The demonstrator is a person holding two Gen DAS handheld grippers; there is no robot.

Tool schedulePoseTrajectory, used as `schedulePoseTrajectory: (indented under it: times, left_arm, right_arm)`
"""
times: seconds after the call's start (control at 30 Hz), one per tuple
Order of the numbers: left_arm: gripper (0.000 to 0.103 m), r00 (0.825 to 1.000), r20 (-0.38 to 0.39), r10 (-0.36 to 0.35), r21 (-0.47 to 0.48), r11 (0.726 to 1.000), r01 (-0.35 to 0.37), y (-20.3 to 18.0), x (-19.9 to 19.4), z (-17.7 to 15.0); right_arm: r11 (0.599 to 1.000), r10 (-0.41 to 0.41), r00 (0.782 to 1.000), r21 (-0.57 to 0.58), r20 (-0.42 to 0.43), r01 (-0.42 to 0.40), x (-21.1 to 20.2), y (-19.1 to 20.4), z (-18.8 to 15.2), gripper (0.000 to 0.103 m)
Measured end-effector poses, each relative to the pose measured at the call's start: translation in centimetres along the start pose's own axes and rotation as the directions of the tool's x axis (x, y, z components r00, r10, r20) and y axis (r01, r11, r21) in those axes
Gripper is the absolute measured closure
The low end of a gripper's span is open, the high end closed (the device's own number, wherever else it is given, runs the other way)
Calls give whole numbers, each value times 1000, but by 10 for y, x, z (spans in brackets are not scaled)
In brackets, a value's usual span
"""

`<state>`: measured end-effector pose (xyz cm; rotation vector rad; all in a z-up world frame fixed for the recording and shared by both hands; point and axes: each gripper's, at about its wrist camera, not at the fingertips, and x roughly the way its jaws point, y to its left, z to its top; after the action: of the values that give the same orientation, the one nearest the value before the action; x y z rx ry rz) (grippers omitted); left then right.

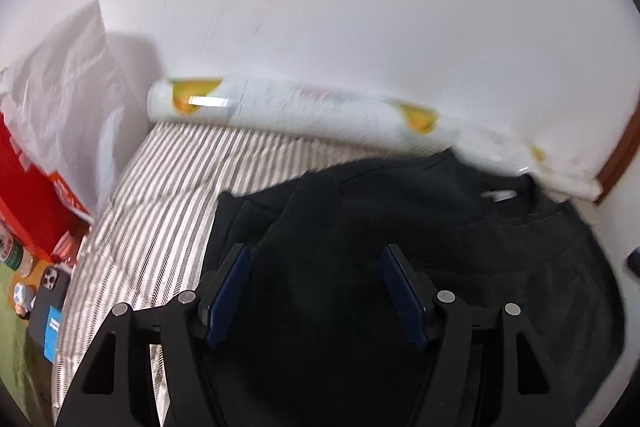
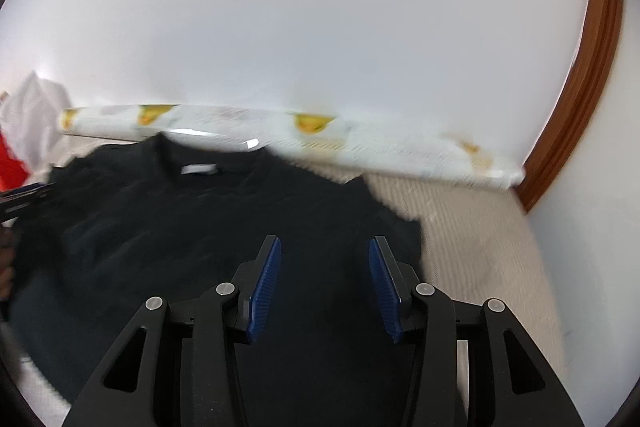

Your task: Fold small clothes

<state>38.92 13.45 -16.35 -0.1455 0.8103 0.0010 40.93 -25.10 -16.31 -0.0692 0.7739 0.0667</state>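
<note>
Black sweater (image 2: 200, 227) lies spread on the striped sheet (image 1: 168, 187) of a bed, collar w/ white label (image 2: 198, 169) toward the wall, next to a long roll w/ yellow prints (image 2: 320, 131). In the left view part of it, prob. a sleeve (image 1: 316, 195), looks already turned in over the body; fabric too dark & blurred to be sure.

Left claw (image 1: 316, 287): wide open, holding nothing, over the sweater's left part. Right claw (image 2: 325, 283): also spread open, empty, over the right part near the edge.

Step, as I judge it: early in the fold, between grabs. Next move prob. calls for dropping each claw to an edge or hem, pinching one layer only, then lifting evenly so the cloth doesn't bunch.

Off to the left: white bag (image 1: 68, 99), red box (image 1: 24, 195), phone (image 1: 50, 303).
</note>
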Motion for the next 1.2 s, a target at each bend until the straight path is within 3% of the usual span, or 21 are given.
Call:
schedulePoseTrajectory:
  times: [0.13,0.23,0.3,0.57,0.83,1.0,1.2]
  left_arm:
    - [34,998,12,-57,-12,998,57,1,-44,-11]
    - [34,999,14,-31,10,999,31,12,-75,-36]
    - [33,999,40,-18,-25,999,19,30,-96,-57]
    - [33,991,-35,-133,-191,974,123,78,-139,-152]
    - [35,975,-78,-209,-311,934,176,83,-120,-175]
    - [35,961,-34,-275,-419,877,236,92,-102,-175]
    - [35,960,-22,-279,-445,863,240,87,-87,-164]
  right_arm:
    - [1000,18,999,-12,-37,-18,-12,25,-25,57]
    - [998,36,998,-43,-58,-38,-18,45,-39,57]
    - [998,51,997,-45,-56,-53,-21,54,-49,57]
    - [993,118,991,-22,-62,-120,-42,75,-88,57]
    - [994,92,994,-52,-66,-96,-65,69,-125,57]
    - [998,57,995,6,-81,-57,-80,42,-150,57]
    - [998,35,997,60,-65,-31,-103,13,-174,57]
